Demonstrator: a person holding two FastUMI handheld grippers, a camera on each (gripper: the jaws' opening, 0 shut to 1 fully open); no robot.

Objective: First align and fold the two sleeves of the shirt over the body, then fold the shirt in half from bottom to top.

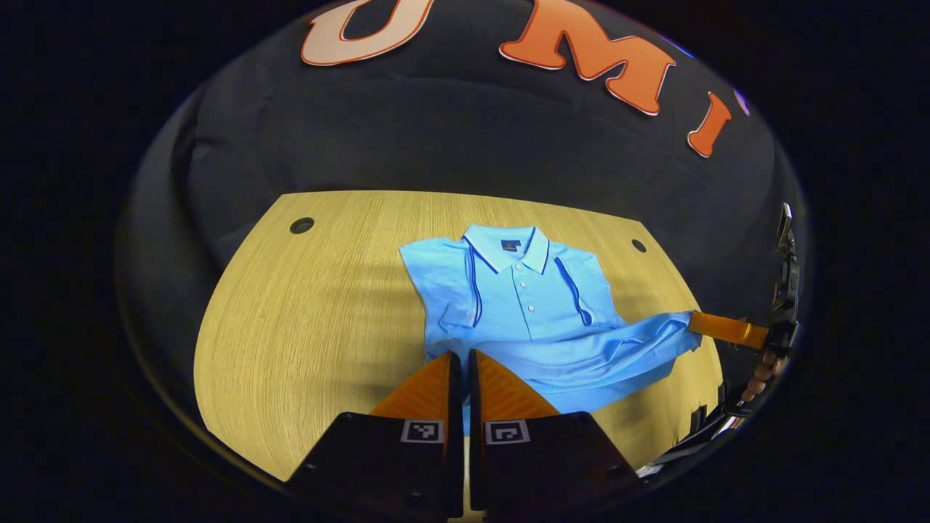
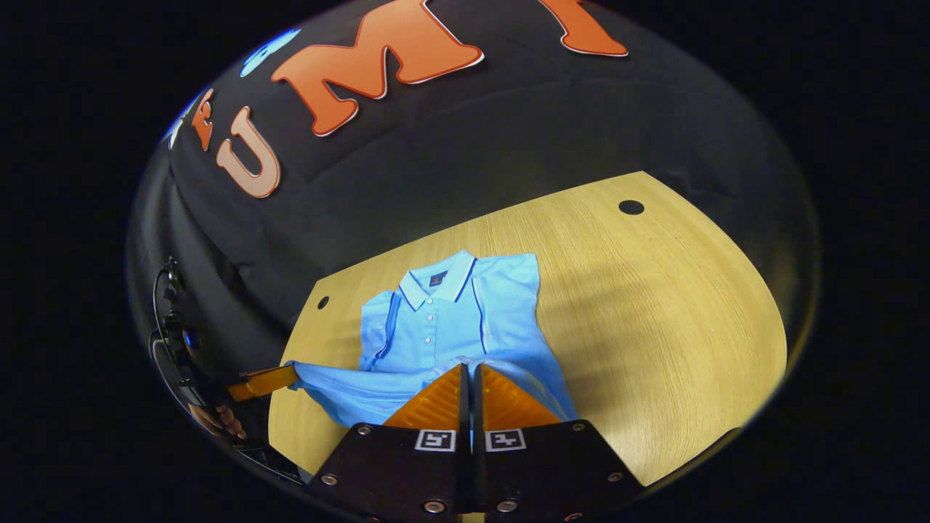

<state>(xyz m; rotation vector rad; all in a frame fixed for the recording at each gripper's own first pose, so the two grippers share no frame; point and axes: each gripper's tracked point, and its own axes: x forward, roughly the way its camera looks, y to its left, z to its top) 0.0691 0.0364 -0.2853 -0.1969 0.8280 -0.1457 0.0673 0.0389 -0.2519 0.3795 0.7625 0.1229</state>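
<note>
Lying collar-up on the wooden table (image 1: pixel 305 319), the blue polo shirt (image 1: pixel 523 298) has both sleeves already folded over its body, their dark-piped edges running down either side of the button placket. Its hem is lifted off the tabletop and stretched between the two grippers.

From the left gripper view, the left gripper (image 1: pixel 462 357) sits at six o'clock with its fingers pressed nearly together, clenched on the near corner of the hem. At three o'clock the right gripper (image 1: pixel 694 321) appears farther off, pinching the opposite hem corner, with a hand (image 1: pixel 763 374) wrapped around its handle below it.

From the right gripper view, the shirt (image 2: pixel 450 319) lies left of centre on the table (image 2: pixel 654 305). The right gripper (image 2: pixel 469 369) at six o'clock is closed tight on the hem's edge, and the left gripper (image 2: pixel 290 376) shows at about eight o'clock, gripping the far corner, with fingers of the holding hand (image 2: pixel 218 420) beneath it.

Each gripper's own fingers cover the exact spot where cloth meets pad, so the pinch itself is hard to see up close. The lifted hem hides the shirt's lower body. Two dark round holes (image 1: pixel 301 225) mark the table's far corners.
</note>
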